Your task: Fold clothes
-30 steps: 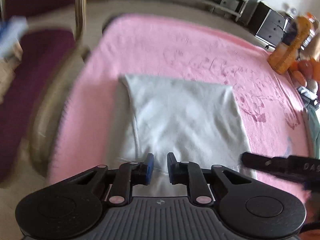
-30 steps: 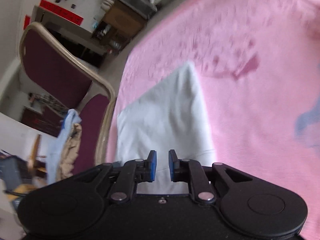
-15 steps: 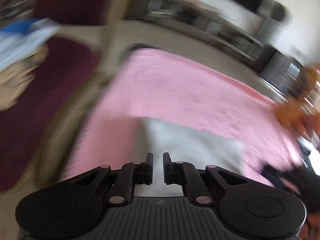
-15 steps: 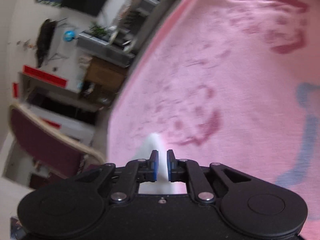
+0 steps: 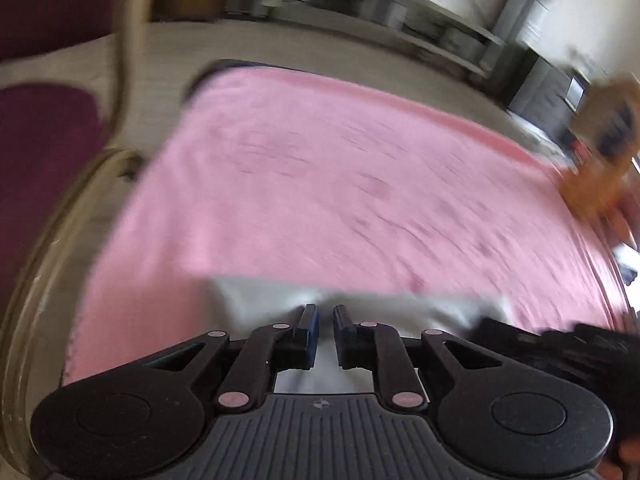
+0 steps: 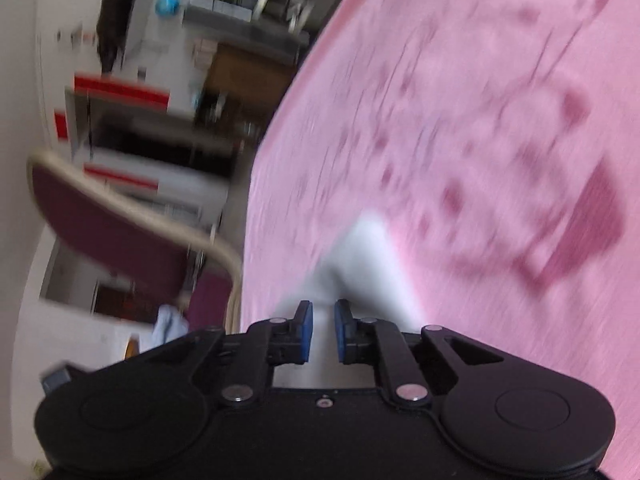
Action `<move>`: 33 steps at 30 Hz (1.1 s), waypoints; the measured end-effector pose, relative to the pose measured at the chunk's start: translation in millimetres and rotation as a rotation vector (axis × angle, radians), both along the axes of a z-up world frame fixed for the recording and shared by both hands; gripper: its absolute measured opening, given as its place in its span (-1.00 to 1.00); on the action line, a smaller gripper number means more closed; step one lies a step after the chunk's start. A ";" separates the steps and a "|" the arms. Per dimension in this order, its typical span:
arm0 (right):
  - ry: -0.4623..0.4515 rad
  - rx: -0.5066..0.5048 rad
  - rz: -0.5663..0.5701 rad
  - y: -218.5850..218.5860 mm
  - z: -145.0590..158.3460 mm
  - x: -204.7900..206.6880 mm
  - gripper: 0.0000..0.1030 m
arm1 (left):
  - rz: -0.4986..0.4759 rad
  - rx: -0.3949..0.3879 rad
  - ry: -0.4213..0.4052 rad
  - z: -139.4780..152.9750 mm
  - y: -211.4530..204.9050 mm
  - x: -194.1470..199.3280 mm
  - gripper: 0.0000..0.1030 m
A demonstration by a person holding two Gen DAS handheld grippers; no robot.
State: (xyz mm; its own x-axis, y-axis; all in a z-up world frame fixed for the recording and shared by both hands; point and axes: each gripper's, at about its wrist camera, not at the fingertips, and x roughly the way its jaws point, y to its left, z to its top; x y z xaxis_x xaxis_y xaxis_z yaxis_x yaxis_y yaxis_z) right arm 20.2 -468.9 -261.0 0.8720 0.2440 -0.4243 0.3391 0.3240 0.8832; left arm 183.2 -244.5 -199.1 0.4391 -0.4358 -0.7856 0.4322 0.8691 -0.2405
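Two grippers are working over the pink blanket (image 5: 340, 168). Our left gripper (image 5: 324, 312) is pinching the white cloth (image 5: 256, 300), fingers nearly together, at the blanket's near edge beside the chair (image 5: 44, 152). Our right gripper (image 6: 323, 308) is pinching the same cloth, jaws narrowly parted around the fabric.

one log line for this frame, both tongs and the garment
left tongs: shut on white cloth garment | right tongs: shut on same garment | surface: pink blanket | frames blurred
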 end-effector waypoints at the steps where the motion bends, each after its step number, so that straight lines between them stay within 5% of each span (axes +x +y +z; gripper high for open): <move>1: -0.019 0.011 -0.054 -7.0 -3.9 -4.6 -0.78 | 0.043 -0.003 -0.008 -1.1 4.4 3.9 -0.80; 5: -0.038 0.024 -0.245 -25.0 -12.2 -24.8 -0.97 | 0.172 0.063 -0.087 5.1 14.4 4.4 -0.81; 9: 0.028 -0.052 -0.308 -26.4 2.0 -41.5 -0.70 | 0.254 0.166 -0.155 21.8 26.8 -7.9 -0.81; 12: 0.068 -0.113 -0.244 -6.7 24.0 -61.0 -0.66 | 0.238 0.155 -0.135 42.1 45.9 -28.0 -0.78; 16: 0.121 -0.193 -0.157 19.6 53.2 -86.9 -0.66 | 0.178 0.154 -0.142 61.5 76.6 -76.6 -0.41; 25: 0.218 -0.367 0.043 78.9 105.8 -145.6 -0.45 | 0.060 0.124 -0.022 40.5 126.7 -165.1 -0.41; 33: 0.197 -0.611 0.239 137.8 104.1 -158.4 -0.58 | -0.097 0.162 -0.108 37.2 91.6 -204.5 -0.46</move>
State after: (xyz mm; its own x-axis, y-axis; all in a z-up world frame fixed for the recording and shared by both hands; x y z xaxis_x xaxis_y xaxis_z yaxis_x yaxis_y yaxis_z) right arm -138.2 -331.1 -156.9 0.7164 0.0865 -0.6923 0.3318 0.8306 0.4472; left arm -21.3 -152.8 -161.9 0.4869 -0.3523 -0.7992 0.5314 0.8457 -0.0491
